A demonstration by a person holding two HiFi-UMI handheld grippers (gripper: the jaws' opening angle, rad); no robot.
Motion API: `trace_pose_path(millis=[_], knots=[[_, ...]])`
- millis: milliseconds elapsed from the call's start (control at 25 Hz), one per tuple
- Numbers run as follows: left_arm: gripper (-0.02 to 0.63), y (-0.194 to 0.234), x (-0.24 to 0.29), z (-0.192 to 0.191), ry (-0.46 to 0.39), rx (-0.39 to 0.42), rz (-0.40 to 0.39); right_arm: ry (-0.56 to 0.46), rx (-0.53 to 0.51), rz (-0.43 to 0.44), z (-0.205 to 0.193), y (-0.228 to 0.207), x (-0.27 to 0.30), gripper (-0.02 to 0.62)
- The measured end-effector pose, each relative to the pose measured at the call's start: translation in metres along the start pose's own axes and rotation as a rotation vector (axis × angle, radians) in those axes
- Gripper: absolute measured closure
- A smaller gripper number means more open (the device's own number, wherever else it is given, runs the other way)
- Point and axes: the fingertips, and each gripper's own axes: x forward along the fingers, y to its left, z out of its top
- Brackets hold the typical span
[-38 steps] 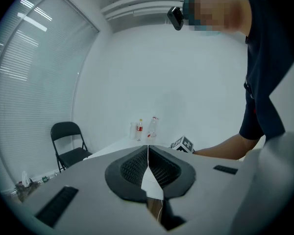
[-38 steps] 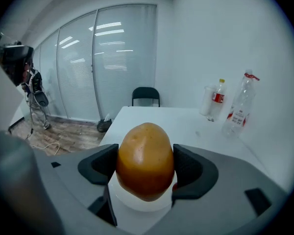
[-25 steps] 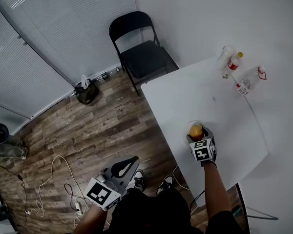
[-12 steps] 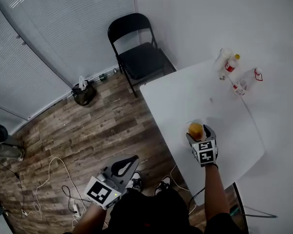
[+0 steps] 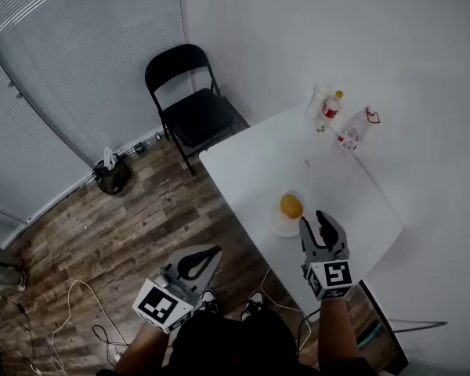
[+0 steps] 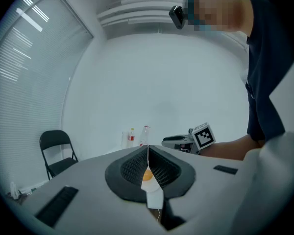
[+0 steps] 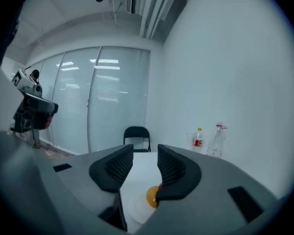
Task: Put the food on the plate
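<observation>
An orange food ball (image 5: 291,206) rests on a small white plate (image 5: 282,225) near the front-left edge of the white table (image 5: 337,186). My right gripper (image 5: 314,224) hovers just behind the plate, apart from the food. Its jaws are closing with nothing between them. In the right gripper view the food ball (image 7: 153,196) lies on the plate (image 7: 135,207) below and beyond that gripper (image 7: 144,161). My left gripper (image 5: 197,263) is shut and empty, held over the wooden floor left of the table. In its own view the left gripper (image 6: 148,159) points at the table.
Two bottles (image 5: 330,110) (image 5: 354,128) and a clear cup (image 5: 316,99) stand at the table's far corner by the wall. A black folding chair (image 5: 184,104) stands beyond the table. A dark bag (image 5: 110,172) and cables (image 5: 70,312) lie on the floor.
The right gripper has pulled back from the food ball, which stays on the plate, and its jaws have narrowed. The left gripper has hardly moved. The head view has shifted.
</observation>
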Motion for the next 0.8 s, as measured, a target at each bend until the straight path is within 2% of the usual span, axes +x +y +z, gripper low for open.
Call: trace_pose_path(millis=[120, 240, 520, 800], knots=[[0.582, -0.011, 0.001, 0.015, -0.026, 0.027, -0.042, -0.093, 0.013, -0.038, 0.033, 0.0, -0.04, 0.513], [0.581, -0.019, -0.003, 0.029, -0.05, 0.037, -0.076, -0.17, 0.001, -0.065, 0.061, 0.01, -0.074, 0.55], [0.581, -0.039, -0.002, 0.055, -0.101, 0.09, -0.14, -0.229, -0.04, -0.136, 0.094, 0.023, -0.136, 0.568], [0.581, -0.064, 0.003, 0.068, -0.121, 0.124, -0.2, -0.233, -0.066, -0.162, 0.095, 0.026, -0.166, 0.572]])
